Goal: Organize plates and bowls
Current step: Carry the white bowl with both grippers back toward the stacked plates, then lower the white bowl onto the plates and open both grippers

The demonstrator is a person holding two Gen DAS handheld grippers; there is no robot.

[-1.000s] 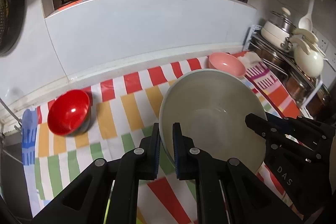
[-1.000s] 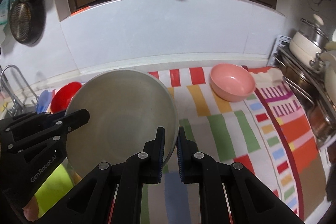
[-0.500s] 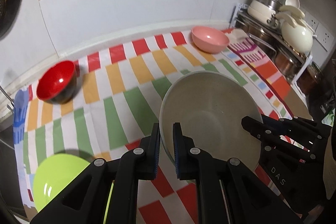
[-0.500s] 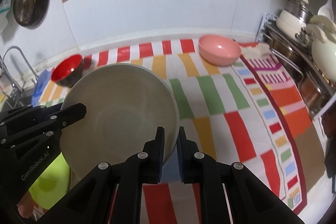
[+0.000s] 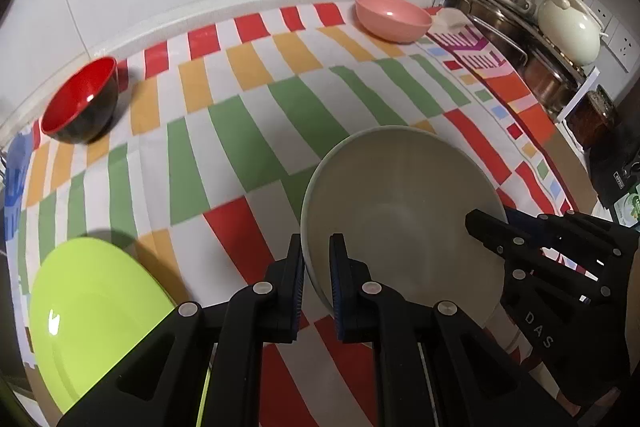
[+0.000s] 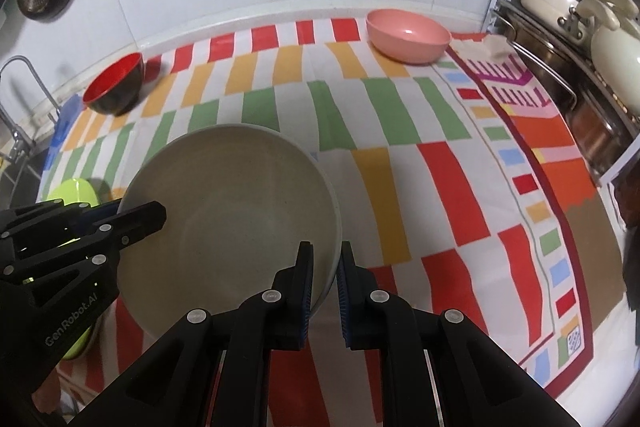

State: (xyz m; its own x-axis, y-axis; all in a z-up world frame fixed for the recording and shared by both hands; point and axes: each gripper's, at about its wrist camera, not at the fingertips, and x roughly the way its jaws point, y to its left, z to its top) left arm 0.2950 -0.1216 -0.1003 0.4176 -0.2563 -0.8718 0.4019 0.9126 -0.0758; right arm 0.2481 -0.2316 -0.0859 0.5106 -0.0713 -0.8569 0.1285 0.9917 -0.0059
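Both grippers were clamped on the big round beige bowl: left gripper pinching its left rim, right gripper its right rim. The bowl sat over the striped colourful cloth, near a lime-green plate.

On the cloth, the large bowl lies right of the plate, small bowls behind.
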